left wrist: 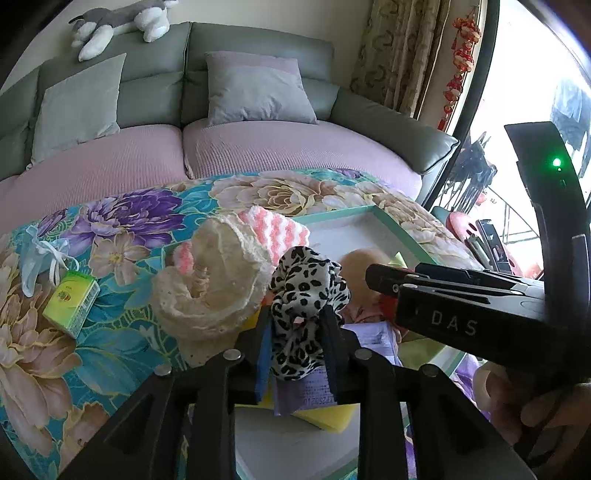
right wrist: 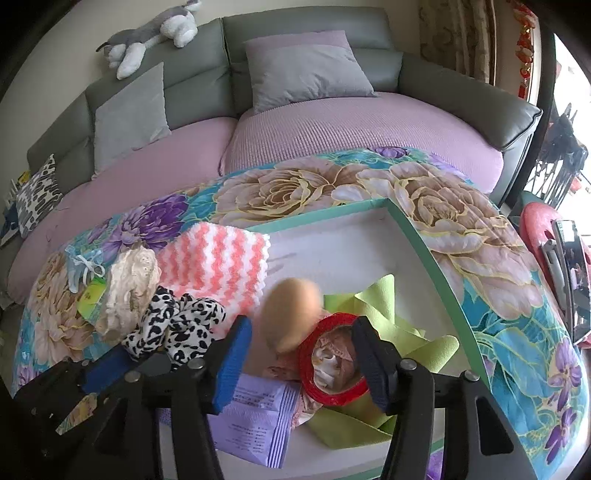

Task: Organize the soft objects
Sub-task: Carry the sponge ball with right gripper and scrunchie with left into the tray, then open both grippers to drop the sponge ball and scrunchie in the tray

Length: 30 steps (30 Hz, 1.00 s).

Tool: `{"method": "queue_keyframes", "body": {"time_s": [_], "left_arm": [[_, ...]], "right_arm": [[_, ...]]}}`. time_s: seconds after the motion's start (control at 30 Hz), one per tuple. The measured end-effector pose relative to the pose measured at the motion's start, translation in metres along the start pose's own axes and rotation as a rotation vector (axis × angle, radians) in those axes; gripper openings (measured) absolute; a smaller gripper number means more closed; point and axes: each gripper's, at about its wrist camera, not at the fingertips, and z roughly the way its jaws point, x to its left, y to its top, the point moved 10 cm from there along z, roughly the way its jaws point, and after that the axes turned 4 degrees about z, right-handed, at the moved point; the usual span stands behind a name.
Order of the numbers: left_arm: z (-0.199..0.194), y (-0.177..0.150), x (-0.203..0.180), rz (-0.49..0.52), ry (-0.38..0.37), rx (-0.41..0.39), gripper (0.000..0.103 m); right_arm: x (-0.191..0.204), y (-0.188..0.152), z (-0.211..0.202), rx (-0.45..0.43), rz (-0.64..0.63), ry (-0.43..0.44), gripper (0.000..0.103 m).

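Observation:
My left gripper (left wrist: 295, 325) is shut on a leopard-print scrunchie (left wrist: 306, 291), also in the right wrist view (right wrist: 173, 325), and holds it above the tray's left edge. A cream lace scrunchie (left wrist: 210, 280) hangs beside it; whether it is also held I cannot tell. My right gripper (right wrist: 303, 354) is open over the white, green-rimmed tray (right wrist: 417, 240), its fingers either side of a red ring (right wrist: 332, 354) and a peach puff (right wrist: 291, 314). A pink-and-white knitted cloth (right wrist: 218, 266), a green cloth (right wrist: 399, 325) and a purple packet (right wrist: 255, 417) lie in the tray.
The tray rests on a floral cloth (left wrist: 110, 229) in front of a sofa (left wrist: 258, 144) with grey cushions and a plush dog (left wrist: 122, 22). A green box (left wrist: 72, 299) and a light-blue pouch (left wrist: 37, 254) lie at the left. A yellow sponge (left wrist: 328, 417) lies under the left gripper.

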Motion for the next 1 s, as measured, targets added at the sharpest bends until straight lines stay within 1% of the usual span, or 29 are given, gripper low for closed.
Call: {"method": "queue_keyframes", "body": {"time_s": [0.1,0.17,0.27,0.3,0.33,0.37,0.5,0.57,0.63,0.67,0.7,0.77,0.83,1.0], "left_arm": [[-0.005,0.003,-0.002,0.004,-0.005,-0.008,0.032],[-0.01,0.005,-0.002,0.01,-0.005,-0.016,0.041],[-0.019,0.01,-0.001,0.01,-0.006,-0.036,0.046],[-0.022,0.011,0.0,0.008,-0.004,-0.042,0.047],[-0.025,0.013,0.002,0.006,0.002,-0.049,0.049],[-0.028,0.014,0.003,0.005,0.005,-0.052,0.05],[-0.043,0.02,0.01,-0.002,0.022,-0.076,0.052],[-0.053,0.024,0.016,-0.005,0.035,-0.101,0.057],[-0.063,0.028,0.025,-0.014,0.06,-0.125,0.06],[-0.066,0.029,0.03,-0.018,0.074,-0.133,0.062],[-0.069,0.031,0.036,-0.024,0.095,-0.14,0.063],[-0.075,0.031,0.056,-0.046,0.158,-0.149,0.069],[-0.078,0.027,0.08,-0.083,0.223,-0.144,0.071],[-0.082,0.012,0.132,-0.186,0.322,-0.104,0.071]], "right_arm": [[0.001,0.003,-0.004,-0.013,-0.003,-0.001,0.061],[0.002,0.005,-0.008,-0.024,-0.005,0.001,0.061],[0.003,0.007,-0.013,-0.034,-0.008,0.0,0.061],[0.003,0.008,-0.014,-0.036,-0.008,0.0,0.063],[0.003,0.008,-0.015,-0.039,-0.008,0.0,0.068],[0.003,0.009,-0.017,-0.043,-0.009,-0.001,0.07],[0.006,0.012,-0.023,-0.061,-0.014,0.001,0.071],[0.008,0.013,-0.027,-0.068,-0.018,0.004,0.073],[0.01,0.014,-0.029,-0.074,-0.024,0.006,0.078],[0.012,0.014,-0.03,-0.076,-0.027,0.008,0.078],[0.013,0.015,-0.031,-0.079,-0.031,0.01,0.08],[0.018,0.015,-0.033,-0.084,-0.038,0.02,0.083],[0.023,0.014,-0.033,-0.084,-0.046,0.031,0.086],[0.041,0.011,-0.032,-0.079,-0.08,0.054,0.091]]}}
